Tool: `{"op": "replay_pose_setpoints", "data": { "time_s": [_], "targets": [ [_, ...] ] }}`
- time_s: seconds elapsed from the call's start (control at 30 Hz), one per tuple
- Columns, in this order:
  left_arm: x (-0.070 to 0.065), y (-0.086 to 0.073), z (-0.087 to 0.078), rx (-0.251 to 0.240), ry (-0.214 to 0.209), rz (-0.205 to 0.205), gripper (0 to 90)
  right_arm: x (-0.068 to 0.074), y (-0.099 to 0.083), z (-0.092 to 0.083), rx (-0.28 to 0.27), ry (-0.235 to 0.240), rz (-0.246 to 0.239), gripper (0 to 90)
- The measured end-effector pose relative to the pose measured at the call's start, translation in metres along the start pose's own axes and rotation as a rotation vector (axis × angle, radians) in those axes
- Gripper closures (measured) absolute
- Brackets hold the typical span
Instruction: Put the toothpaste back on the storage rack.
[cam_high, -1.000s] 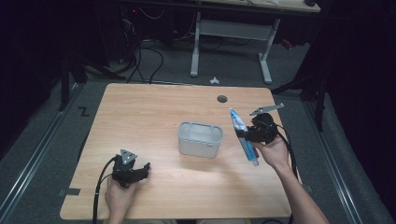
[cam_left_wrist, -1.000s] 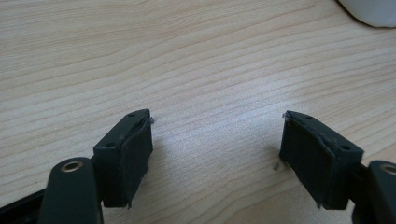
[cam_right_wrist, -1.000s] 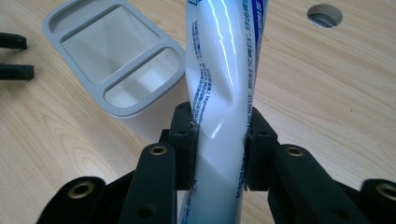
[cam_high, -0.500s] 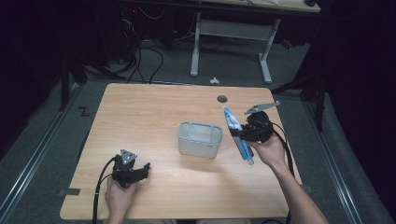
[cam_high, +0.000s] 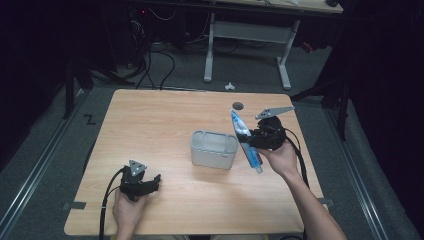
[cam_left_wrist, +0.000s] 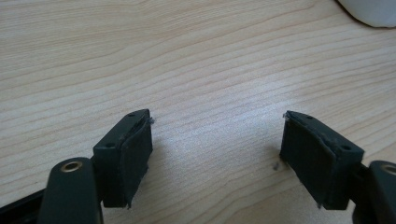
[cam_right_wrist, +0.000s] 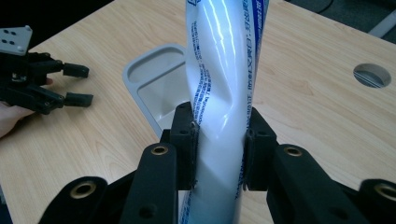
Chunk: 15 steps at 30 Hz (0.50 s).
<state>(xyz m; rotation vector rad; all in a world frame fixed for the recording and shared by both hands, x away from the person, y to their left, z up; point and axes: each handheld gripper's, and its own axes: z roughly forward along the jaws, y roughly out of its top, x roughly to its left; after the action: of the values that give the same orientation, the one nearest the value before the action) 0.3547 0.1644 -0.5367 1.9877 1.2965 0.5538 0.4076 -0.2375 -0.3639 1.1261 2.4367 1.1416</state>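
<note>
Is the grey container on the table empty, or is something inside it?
Empty, as far as shown. The grey container shows a bare inside in the right gripper view; the tube is outside it, held in the right tongs.

Black two-jaw tool (cam_right_wrist: 218, 144) with brass-ringed screw holes.

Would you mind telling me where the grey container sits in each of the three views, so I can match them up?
High view: the grey container stands at the table's middle, left of the right gripper, which holds the tube.
Left gripper view: a pale rounded corner at top right, probably the container.
Right gripper view: left of centre, behind the tube.
Shared landmark: the wooden tabletop.
</note>
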Motion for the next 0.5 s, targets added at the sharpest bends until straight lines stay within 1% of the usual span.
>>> {"op": "replay_pose_setpoints", "data": {
  "time_s": [0.1,0.2,0.3,0.5],
  "targets": [
    [0.000,0.000,0.000,0.000,0.000,0.001,25.5,0.003,0.005,0.002,-0.022,0.013,-0.007,71.5],
    [0.000,0.000,0.000,0.000,0.000,0.001,25.5,0.004,0.008,0.004,-0.045,0.028,0.002,71.6],
    [0.000,0.000,0.000,0.000,0.000,0.001,25.5,0.004,0.012,0.007,-0.067,0.038,0.000,71.6],
    [0.000,0.000,0.000,0.001,0.001,0.001,25.6,0.010,0.019,0.012,-0.087,0.049,-0.013,71.7]
  ]
}}
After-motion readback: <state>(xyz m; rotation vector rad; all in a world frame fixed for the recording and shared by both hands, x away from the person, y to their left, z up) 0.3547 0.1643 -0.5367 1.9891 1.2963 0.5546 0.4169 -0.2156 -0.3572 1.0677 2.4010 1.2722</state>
